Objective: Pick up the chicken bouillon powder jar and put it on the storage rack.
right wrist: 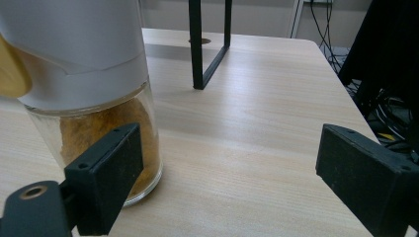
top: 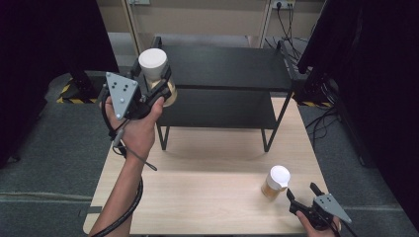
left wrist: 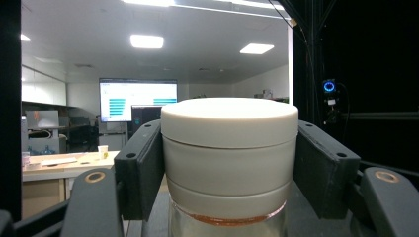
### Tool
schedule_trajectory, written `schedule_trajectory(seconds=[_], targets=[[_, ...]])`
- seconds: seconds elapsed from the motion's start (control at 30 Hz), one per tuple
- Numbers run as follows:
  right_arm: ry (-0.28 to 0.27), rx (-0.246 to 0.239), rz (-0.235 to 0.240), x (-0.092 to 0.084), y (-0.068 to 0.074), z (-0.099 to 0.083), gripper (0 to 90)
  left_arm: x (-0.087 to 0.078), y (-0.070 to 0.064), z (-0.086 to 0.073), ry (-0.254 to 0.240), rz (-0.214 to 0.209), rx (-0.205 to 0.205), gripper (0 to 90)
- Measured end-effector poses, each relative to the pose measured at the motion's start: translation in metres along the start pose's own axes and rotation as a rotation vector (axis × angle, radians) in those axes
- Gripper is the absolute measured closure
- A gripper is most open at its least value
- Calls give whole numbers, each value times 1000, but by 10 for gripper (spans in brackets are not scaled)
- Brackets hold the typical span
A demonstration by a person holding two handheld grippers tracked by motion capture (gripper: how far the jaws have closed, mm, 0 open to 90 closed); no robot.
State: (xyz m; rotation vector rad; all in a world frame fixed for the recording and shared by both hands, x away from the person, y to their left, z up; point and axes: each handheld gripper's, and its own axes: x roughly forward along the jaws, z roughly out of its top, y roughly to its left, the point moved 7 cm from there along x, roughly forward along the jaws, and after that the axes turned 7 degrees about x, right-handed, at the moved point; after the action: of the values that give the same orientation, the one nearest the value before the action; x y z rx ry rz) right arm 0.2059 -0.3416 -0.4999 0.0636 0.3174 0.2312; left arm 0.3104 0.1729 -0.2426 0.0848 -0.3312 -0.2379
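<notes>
My left gripper [top: 153, 75] is raised at the left end of the black shelf's top tier [top: 227, 66], shut on a glass jar with a white lid [top: 151, 59]. In the left gripper view both black pads [left wrist: 143, 168] press the sides of that white lid [left wrist: 230, 148], and the glass with an orange band shows below. A second white-lidded jar [top: 275, 181] with brownish contents stands on the wooden table [top: 207, 197] at the front right. My right gripper [top: 301, 190] is just right of it, open. In the right gripper view this jar [right wrist: 89, 98] stands just behind the left jaw, apart from both.
The black two-tier shelf stands at the back of the table, with its lower tier [top: 217, 108] bare. One of its legs [right wrist: 197, 49] rises ahead in the right gripper view. Cables [top: 326, 118] lie on the floor to the right. Dark panels flank the table on both sides.
</notes>
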Motion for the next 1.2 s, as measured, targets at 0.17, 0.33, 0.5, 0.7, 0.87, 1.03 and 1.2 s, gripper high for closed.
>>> schedule_trajectory(seconds=[0.17, 0.33, 0.5, 0.7, 0.87, 1.03, 1.2], targets=[[1, 0, 0, 0, 0, 0, 113, 8, 0, 9, -11, 6, 1, 338], [1, -1, 1, 0, 0, 0, 113, 15, 1, 16, -10, 14, -4, 338], [2, -2, 3, 0, 0, 0, 113, 26, 1, 19, -3, 15, -9, 338], [1, 2, 9, 0, -1, 0, 113, 44, 1, 18, 13, 28, 1, 338], [0, 0, 11, 1, -1, 0, 112, 57, 4, 18, 26, 37, 10, 338], [-1, 6, 14, 0, -2, 0, 113, 70, 7, 16, 52, 63, 25, 338], [-1, 0, 14, 1, -2, 0, 113, 81, 10, 13, 85, 94, 54, 338]])
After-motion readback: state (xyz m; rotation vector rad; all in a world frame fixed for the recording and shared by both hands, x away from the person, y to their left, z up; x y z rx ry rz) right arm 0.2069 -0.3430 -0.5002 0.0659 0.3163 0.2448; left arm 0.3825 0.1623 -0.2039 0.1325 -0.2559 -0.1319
